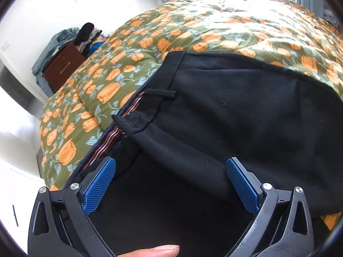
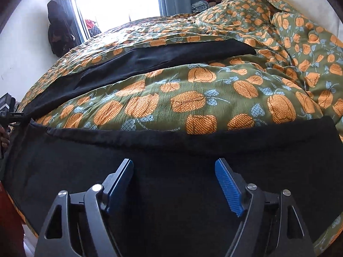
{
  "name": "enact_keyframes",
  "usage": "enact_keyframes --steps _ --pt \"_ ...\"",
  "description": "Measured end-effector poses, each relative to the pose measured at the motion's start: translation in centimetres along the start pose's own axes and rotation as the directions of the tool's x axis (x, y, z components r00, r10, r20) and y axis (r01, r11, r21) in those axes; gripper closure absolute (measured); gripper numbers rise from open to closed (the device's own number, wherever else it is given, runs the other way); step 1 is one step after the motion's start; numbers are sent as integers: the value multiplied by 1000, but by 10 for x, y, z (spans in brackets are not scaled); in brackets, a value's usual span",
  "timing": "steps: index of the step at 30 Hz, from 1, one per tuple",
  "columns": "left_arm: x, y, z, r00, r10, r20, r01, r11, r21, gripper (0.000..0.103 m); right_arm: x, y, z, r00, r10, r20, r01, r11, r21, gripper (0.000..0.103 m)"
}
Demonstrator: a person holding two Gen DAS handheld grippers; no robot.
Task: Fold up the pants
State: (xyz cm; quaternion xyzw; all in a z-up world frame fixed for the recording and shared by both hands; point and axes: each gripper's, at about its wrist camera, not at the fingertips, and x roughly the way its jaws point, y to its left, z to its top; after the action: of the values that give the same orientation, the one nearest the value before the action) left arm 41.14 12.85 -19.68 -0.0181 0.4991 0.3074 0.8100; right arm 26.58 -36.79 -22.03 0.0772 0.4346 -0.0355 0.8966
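- The black pants (image 1: 235,111) lie spread on the bed, on top of its quilt (image 1: 193,30), green with orange flowers.
- Left wrist view: the waistband, with a belt loop and a striped inner lining, lies on the quilt just ahead of the left tongs (image 1: 171,171).
- The left tongs stand wide apart above the dark cloth; their blue pads (image 1: 98,186) press on nothing.
- A fingertip (image 1: 158,251) shows at the lower edge, behind those tongs.
- Right wrist view: one leg (image 2: 163,55) stretches across the quilt farther off; another dark span lies right beneath the right tongs (image 2: 174,171).
- The right tongs gape open, gripping nothing.
- A wooden nightstand (image 1: 64,68) piled with clothes stands beyond the quilt's far corner.
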Motion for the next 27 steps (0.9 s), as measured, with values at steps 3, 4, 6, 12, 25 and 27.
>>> enact_keyframes --steps 3,4,6,12,25,27 --pt "-46 -1 -27 995 -85 55 84 996 31 1 4 11 0 999 -42 -6 42 997 -62 15" --pt "-61 -4 -44 989 -133 70 129 990 58 1 4 13 0 998 -55 -6 55 996 -74 15" --pt "-85 -17 -77 973 -221 60 212 969 128 1 3 14 0 998 -63 -2 63 995 -81 15" --pt "-143 -76 -169 890 -454 -47 442 834 330 1 -15 15 1 997 -70 -28 69 997 -43 14" --pt "-130 -122 -198 872 -479 -99 465 747 475 0 -44 51 -32 960 259 -103 -264 964 -31 16" --pt "-126 -125 -194 876 -466 -120 464 749 473 0 -47 -1 -30 987 148 -70 -139 983 120 16"
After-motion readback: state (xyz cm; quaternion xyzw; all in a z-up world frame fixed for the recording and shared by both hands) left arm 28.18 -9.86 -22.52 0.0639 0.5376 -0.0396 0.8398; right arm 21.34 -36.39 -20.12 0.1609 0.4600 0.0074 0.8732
